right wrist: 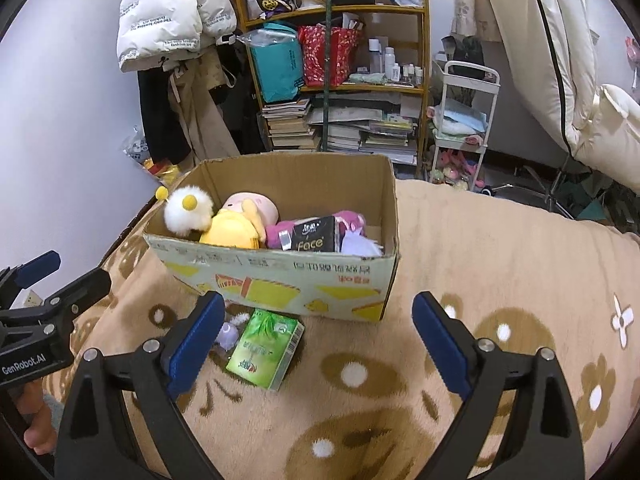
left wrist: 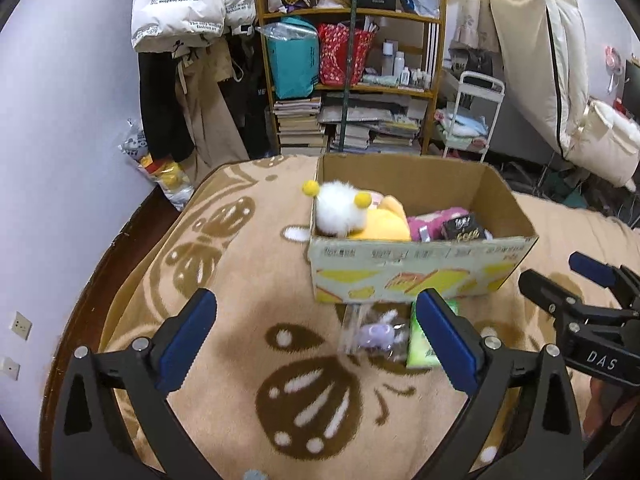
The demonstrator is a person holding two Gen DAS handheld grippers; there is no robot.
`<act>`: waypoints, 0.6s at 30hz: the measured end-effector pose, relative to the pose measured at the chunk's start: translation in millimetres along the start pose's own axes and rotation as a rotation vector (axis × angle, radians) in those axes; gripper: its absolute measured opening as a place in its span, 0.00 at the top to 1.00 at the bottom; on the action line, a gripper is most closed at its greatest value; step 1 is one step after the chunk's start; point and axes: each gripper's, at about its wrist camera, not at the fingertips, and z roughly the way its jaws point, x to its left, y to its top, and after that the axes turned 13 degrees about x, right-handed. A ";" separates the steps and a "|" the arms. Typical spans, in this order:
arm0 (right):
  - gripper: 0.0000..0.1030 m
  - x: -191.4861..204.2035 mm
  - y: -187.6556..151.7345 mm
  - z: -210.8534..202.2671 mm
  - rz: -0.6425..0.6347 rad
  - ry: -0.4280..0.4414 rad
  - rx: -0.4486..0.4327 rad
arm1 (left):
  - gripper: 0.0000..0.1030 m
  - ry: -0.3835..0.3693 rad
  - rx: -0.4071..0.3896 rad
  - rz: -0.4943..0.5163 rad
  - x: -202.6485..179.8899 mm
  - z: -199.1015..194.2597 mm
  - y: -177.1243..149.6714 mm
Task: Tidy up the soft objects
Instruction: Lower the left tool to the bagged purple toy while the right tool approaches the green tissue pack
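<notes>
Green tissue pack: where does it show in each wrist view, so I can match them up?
Left wrist: green pack at lower right of centre, partly hidden behind the left gripper's right finger.
Right wrist: green pack in plain view, lower left of centre, beside the right gripper's left finger.
Shared landmark: the box, just behind it.

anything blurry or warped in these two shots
Left wrist view: the small purple toy in clear wrap before the cardboard box is smeared; fisheye bends the room's edges. Right wrist view: sharper, the green tissue pack print is crisp, with the same fisheye bending.
</notes>
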 end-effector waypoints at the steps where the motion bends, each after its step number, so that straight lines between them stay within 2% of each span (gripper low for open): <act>1: 0.04 0.6 -1.1 0.8 0.000 -0.008 0.002 | 0.04 0.002 0.009 0.001 0.1 0.6 -1.1; 5: 0.04 2.9 -1.5 5.6 -0.003 -0.011 0.020 | 0.04 -0.022 0.035 -0.012 1.5 4.0 -4.9; 11: 0.04 6.7 -1.8 16.7 -0.015 -0.007 0.053 | 0.04 -0.015 0.069 -0.012 2.1 15.6 -3.8; 18: 0.04 8.5 -0.8 35.2 -0.010 0.001 0.099 | 0.04 -0.027 0.131 -0.025 5.1 41.6 0.8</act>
